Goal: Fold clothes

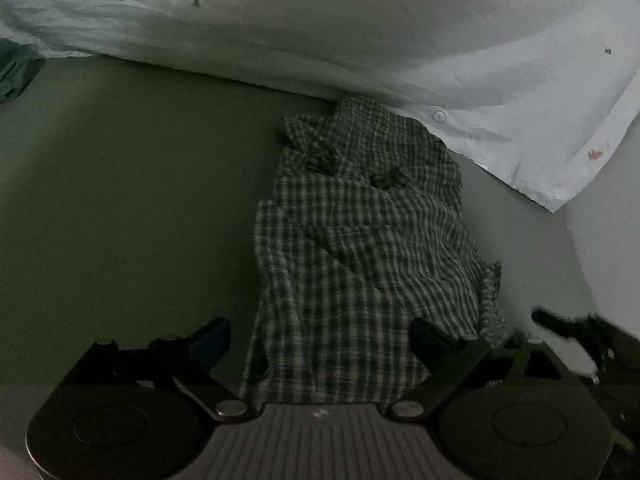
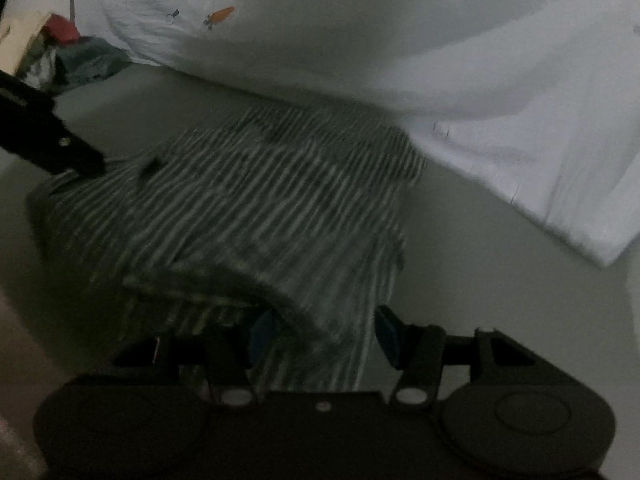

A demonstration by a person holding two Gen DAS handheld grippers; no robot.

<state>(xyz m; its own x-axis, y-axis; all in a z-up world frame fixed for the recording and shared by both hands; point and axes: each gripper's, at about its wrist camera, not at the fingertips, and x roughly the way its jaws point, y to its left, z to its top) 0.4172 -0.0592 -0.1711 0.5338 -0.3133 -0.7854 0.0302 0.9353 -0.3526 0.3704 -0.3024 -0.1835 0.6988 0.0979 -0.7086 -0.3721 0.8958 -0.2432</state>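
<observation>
A dark green and white checked garment (image 1: 360, 248) lies crumpled in a long strip on the pale bed surface (image 1: 120, 200). My left gripper (image 1: 320, 344) is open, its fingers straddling the garment's near end. In the right wrist view the same garment (image 2: 248, 200) looks blurred and wider. My right gripper (image 2: 324, 336) is open, with the near cloth edge lying between its fingers. The left gripper (image 2: 52, 140) shows at the garment's left side in the right wrist view. The right gripper (image 1: 580, 332) shows at the lower right in the left wrist view.
A white duvet with carrot prints (image 1: 400, 40) lies bunched along the far side, touching the garment's far end. It also shows in the right wrist view (image 2: 440, 60). A dark green cloth pile (image 2: 88, 60) and a red item (image 2: 62, 28) sit at the far left.
</observation>
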